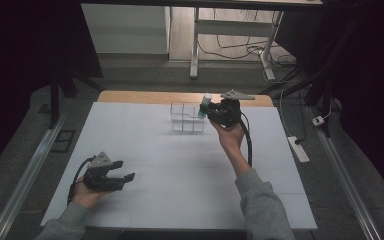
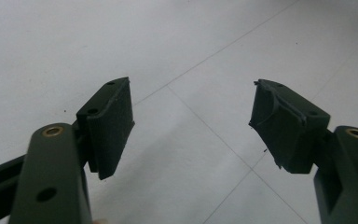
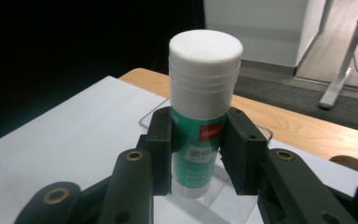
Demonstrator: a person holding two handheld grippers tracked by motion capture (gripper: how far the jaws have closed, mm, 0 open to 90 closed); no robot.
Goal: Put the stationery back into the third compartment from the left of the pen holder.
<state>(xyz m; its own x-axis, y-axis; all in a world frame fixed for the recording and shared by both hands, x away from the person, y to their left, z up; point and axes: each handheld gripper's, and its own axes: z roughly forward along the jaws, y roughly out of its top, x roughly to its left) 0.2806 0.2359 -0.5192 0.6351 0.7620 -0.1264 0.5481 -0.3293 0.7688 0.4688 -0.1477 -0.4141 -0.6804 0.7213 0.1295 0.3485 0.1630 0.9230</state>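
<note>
A green glue stick (image 3: 200, 130) with a white cap stands upright between the pads of my right gripper (image 3: 199, 154), which is shut on it. In the high view the right gripper (image 1: 206, 112) holds the glue stick (image 1: 205, 105) at the right side of a clear plastic box (image 1: 186, 120) near the table's far edge. My left gripper (image 1: 125, 171) rests at the near left of the white table (image 1: 180, 170). Its black jaws stand wide apart over the bare white surface, nothing between the pads (image 2: 109, 126).
A wooden strip (image 1: 145, 97) of the table shows past the white sheet at the far edge. Beyond it stand desk legs (image 1: 195, 50) and cables on the floor. A power strip (image 1: 299, 149) lies on the floor at the right.
</note>
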